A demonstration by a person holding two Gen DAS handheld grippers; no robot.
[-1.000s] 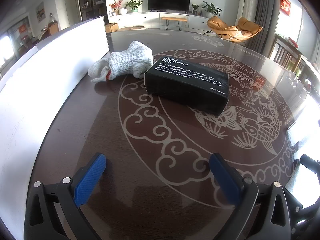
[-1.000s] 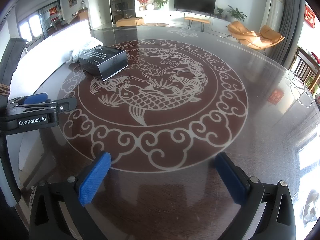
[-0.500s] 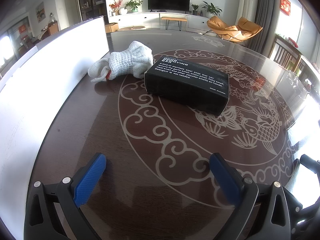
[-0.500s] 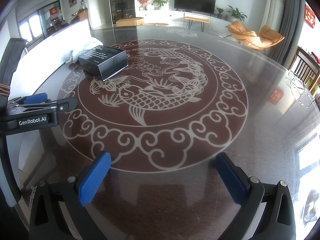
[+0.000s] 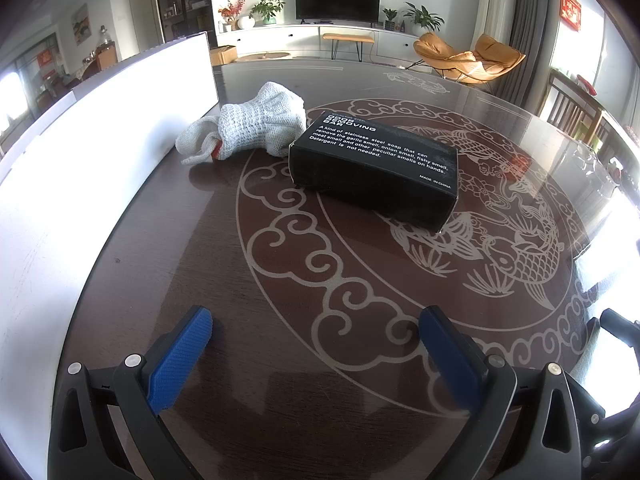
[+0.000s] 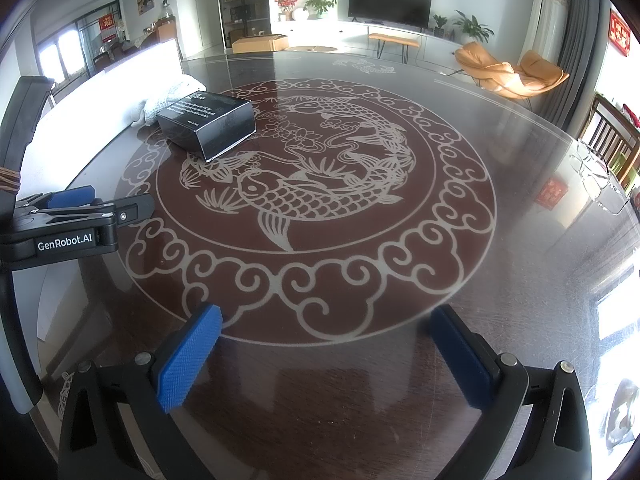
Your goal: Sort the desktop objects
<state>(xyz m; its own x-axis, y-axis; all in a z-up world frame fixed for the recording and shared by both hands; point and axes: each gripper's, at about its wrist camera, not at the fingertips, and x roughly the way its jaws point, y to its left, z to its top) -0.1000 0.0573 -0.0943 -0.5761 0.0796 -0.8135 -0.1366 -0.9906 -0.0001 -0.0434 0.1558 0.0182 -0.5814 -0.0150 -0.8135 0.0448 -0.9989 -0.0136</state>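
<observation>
A black box with white print (image 5: pixel 374 170) lies on the round dark table (image 5: pixel 200 272) ahead of my left gripper (image 5: pixel 316 332), which is open and empty. A white knitted cloth (image 5: pixel 256 126) lies behind the box, touching its far left corner. In the right wrist view the box (image 6: pixel 208 124) and the cloth (image 6: pixel 168 96) sit at the far left. My right gripper (image 6: pixel 326 334) is open and empty over the table's near side. The left gripper's body (image 6: pixel 72 224) shows at the left edge of that view.
A long white panel (image 5: pixel 100 128) stands along the table's left side, close to the cloth. The table top carries a large fish and cloud pattern (image 6: pixel 312 184). Wooden chairs (image 6: pixel 612 140) stand beyond the table's right edge.
</observation>
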